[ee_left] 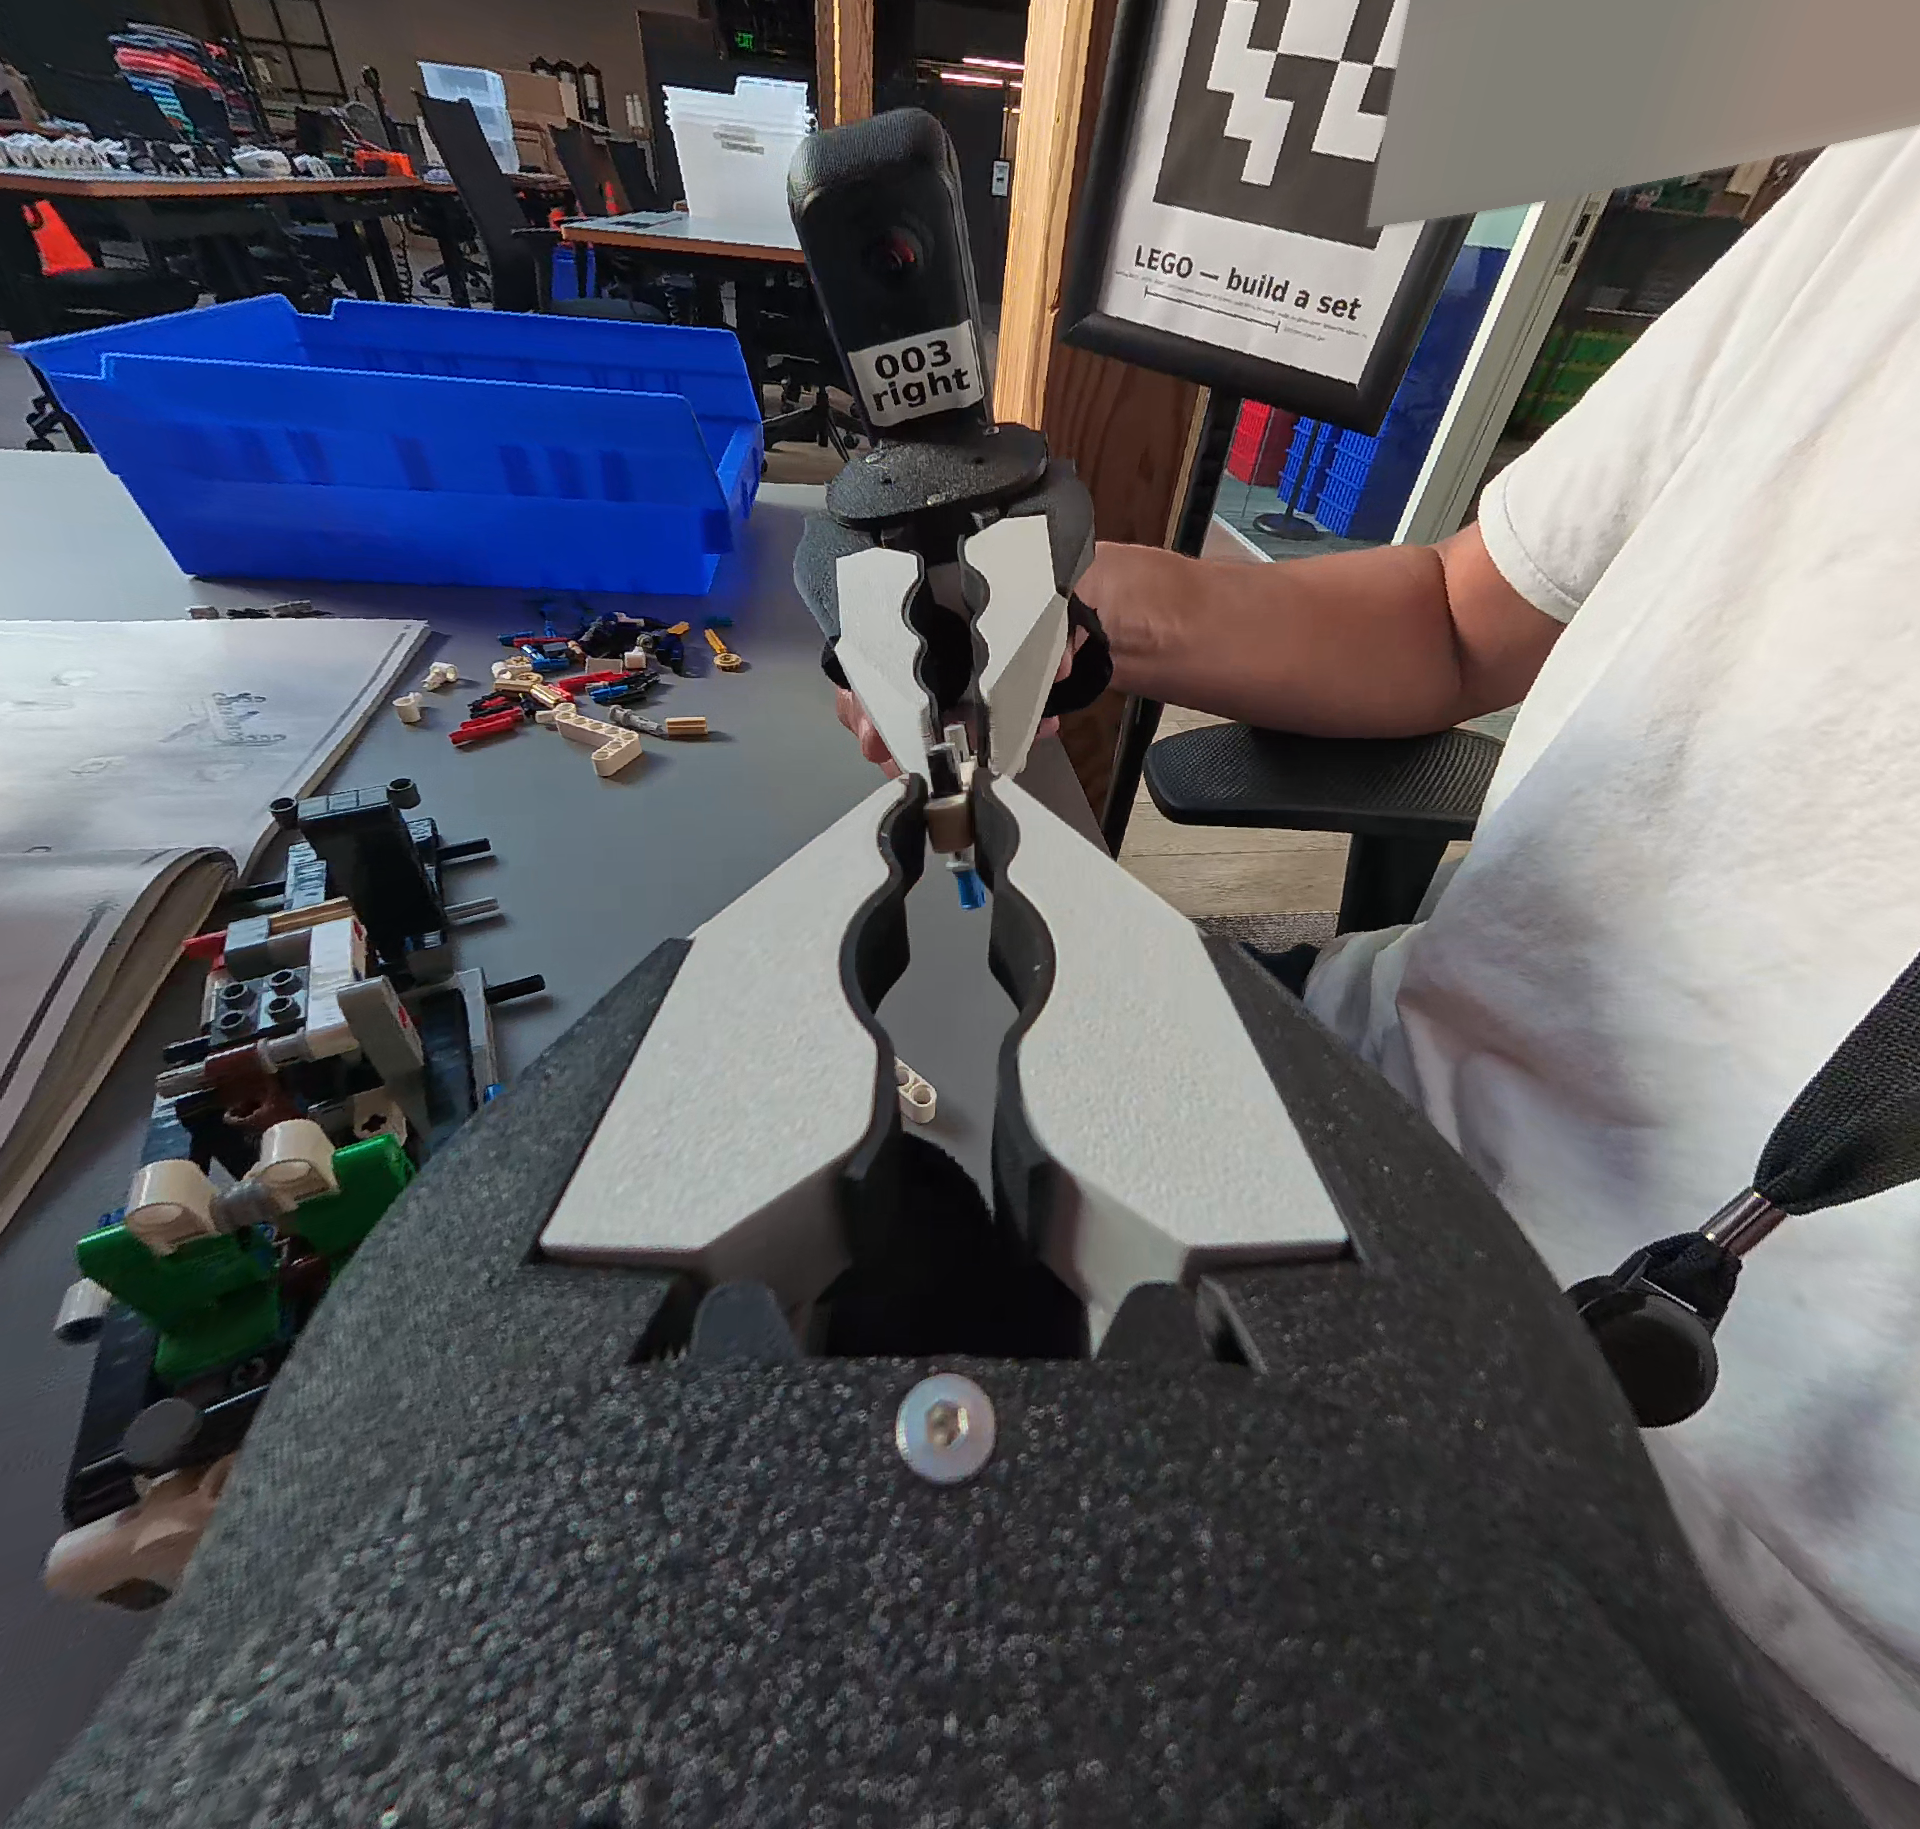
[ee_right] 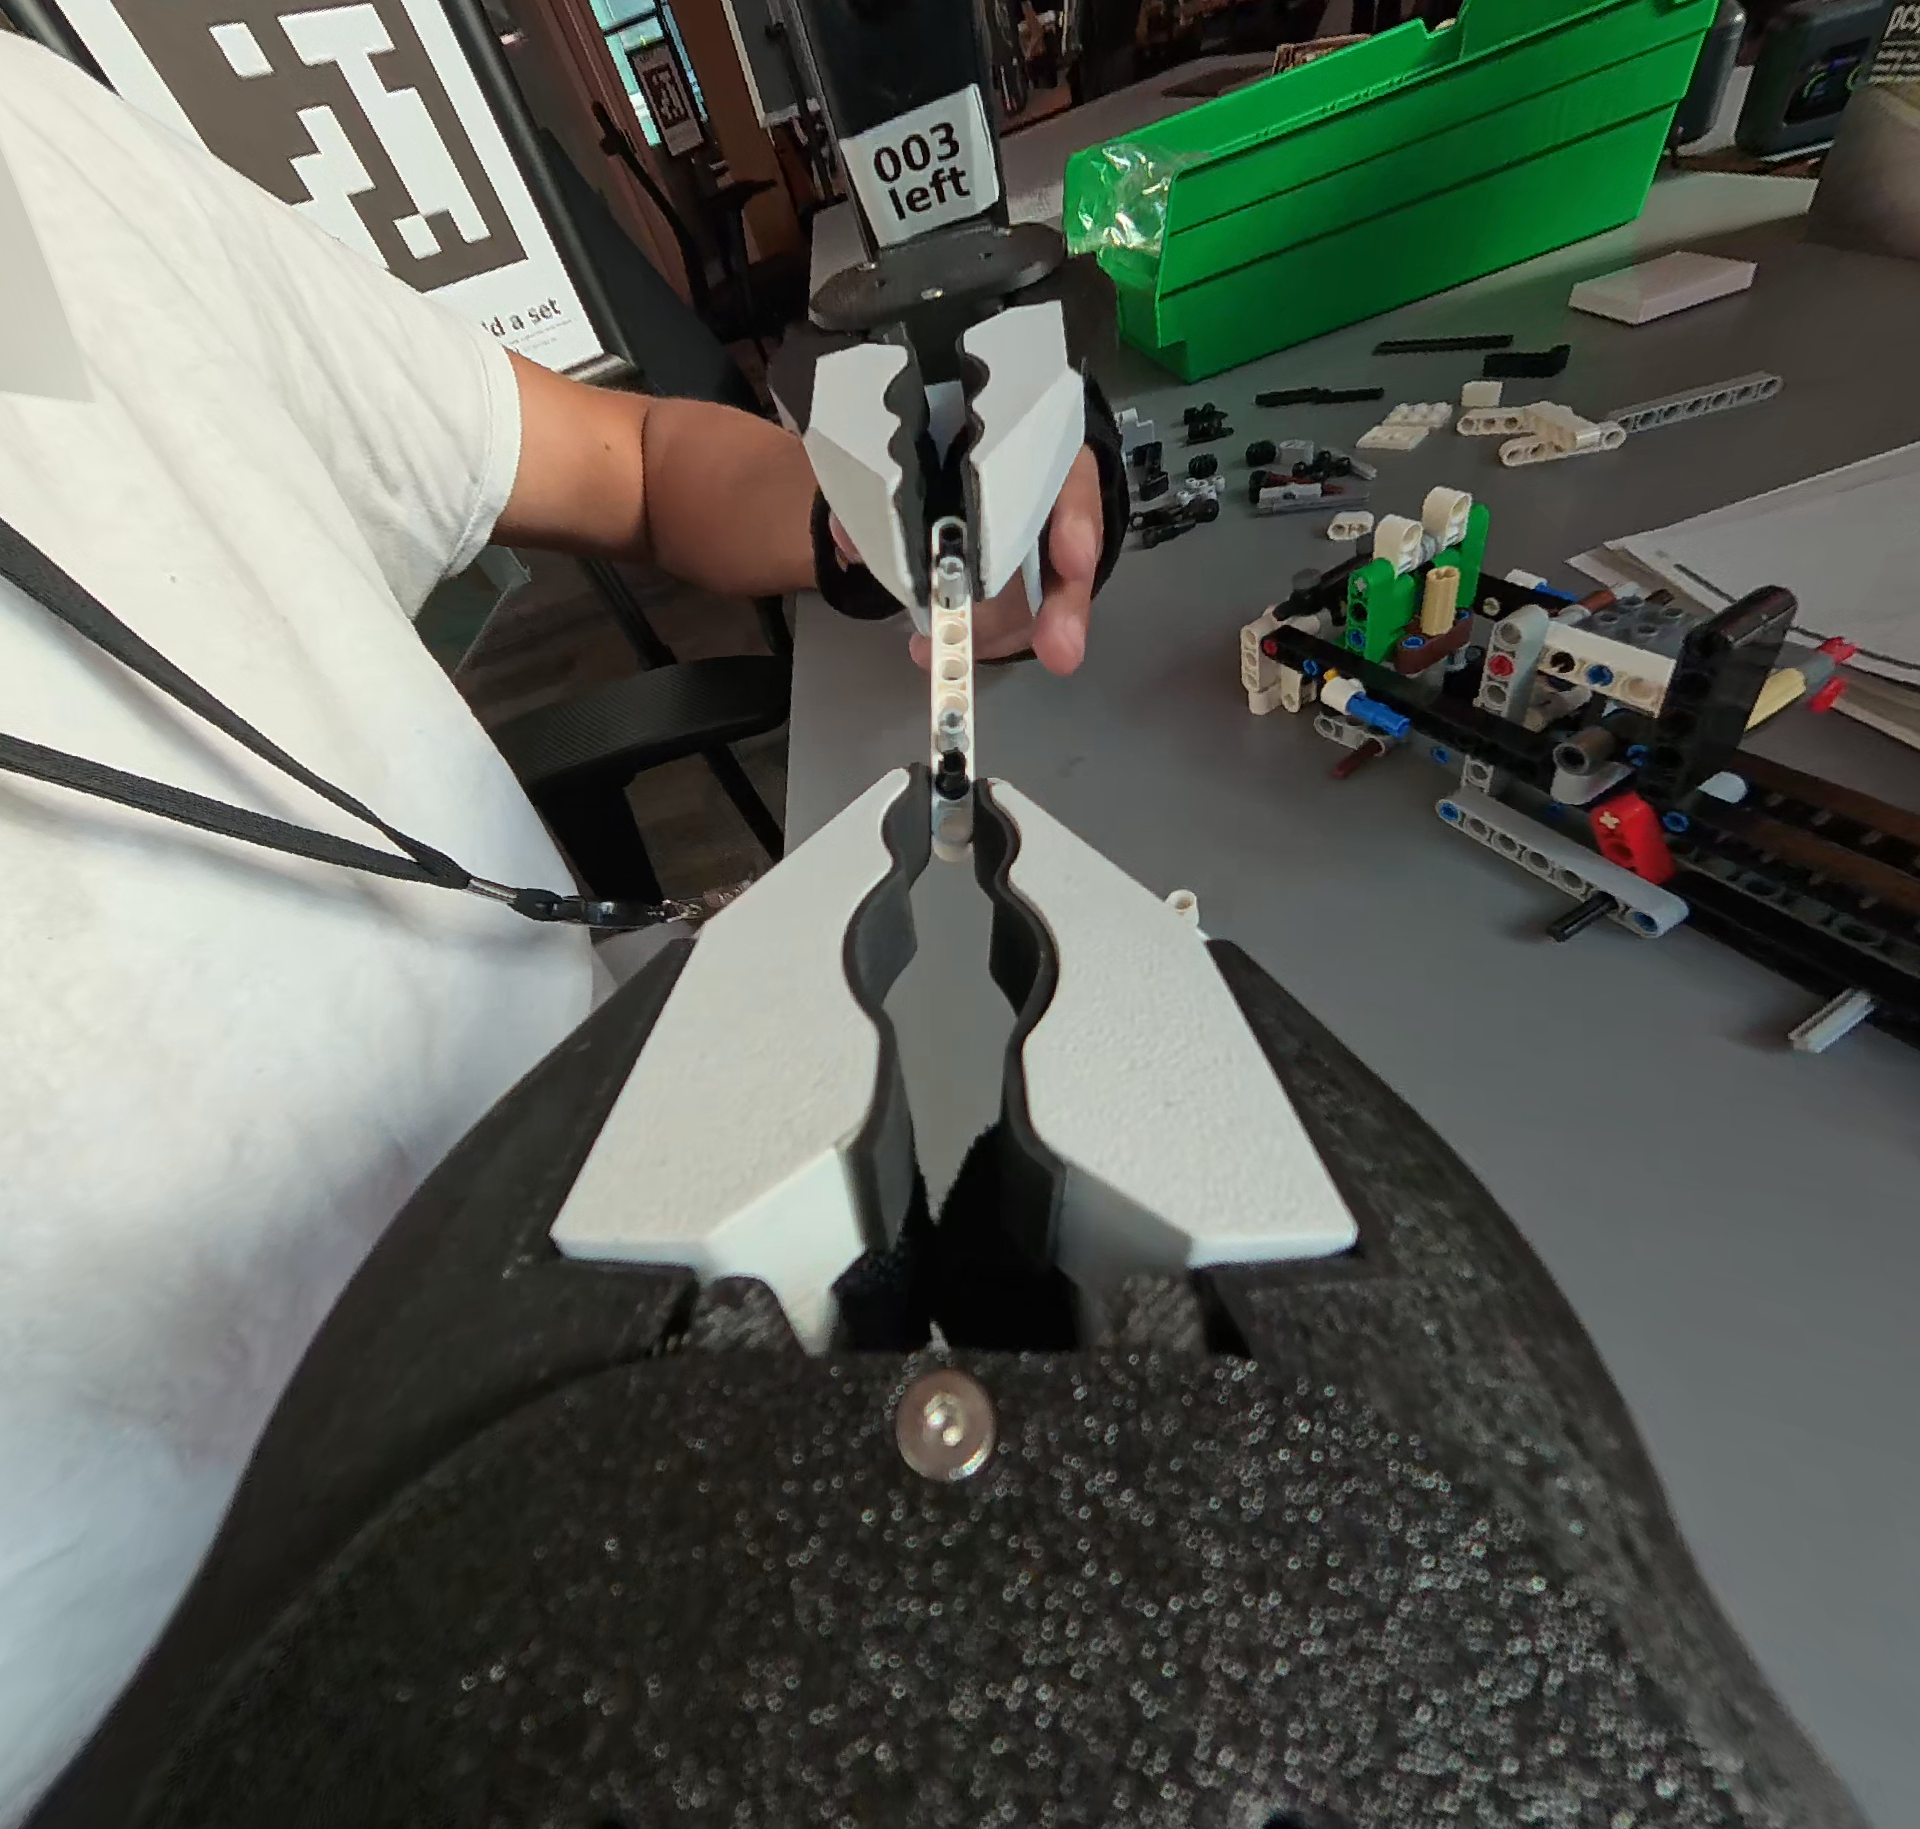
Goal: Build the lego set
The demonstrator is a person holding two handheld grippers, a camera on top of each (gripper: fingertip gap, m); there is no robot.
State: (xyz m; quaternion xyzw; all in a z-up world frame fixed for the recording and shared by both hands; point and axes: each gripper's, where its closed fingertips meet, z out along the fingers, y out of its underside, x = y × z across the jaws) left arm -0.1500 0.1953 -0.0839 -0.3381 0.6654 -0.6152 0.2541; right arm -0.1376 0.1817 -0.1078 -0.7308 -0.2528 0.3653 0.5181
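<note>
A white holed beam (ee_right: 951,657) with pins in it is held above the table's edge between both grippers. My right gripper (ee_right: 951,803) is shut on its near end, and my left gripper (ee_right: 945,584) is shut on its far end. In the left wrist view my left gripper (ee_left: 948,808) grips the beam's end (ee_left: 948,825), seen nearly end-on with a blue pin (ee_left: 967,891) sticking out. The right gripper (ee_left: 951,740) faces it tip to tip. The partly built model (ee_left: 291,1052) lies on the grey table; it also shows in the right wrist view (ee_right: 1507,667).
Loose parts (ee_left: 582,688) lie by a blue bin (ee_left: 416,449), more parts (ee_right: 1299,470) by a green bin (ee_right: 1403,200). The open instruction booklet (ee_left: 125,792) lies beside the model. A small white piece (ee_left: 916,1088) lies under the grippers. A person's white shirt (ee_left: 1714,740) and a chair armrest (ee_left: 1320,771) are close. Less than 4 cm separates the two grippers' tips.
</note>
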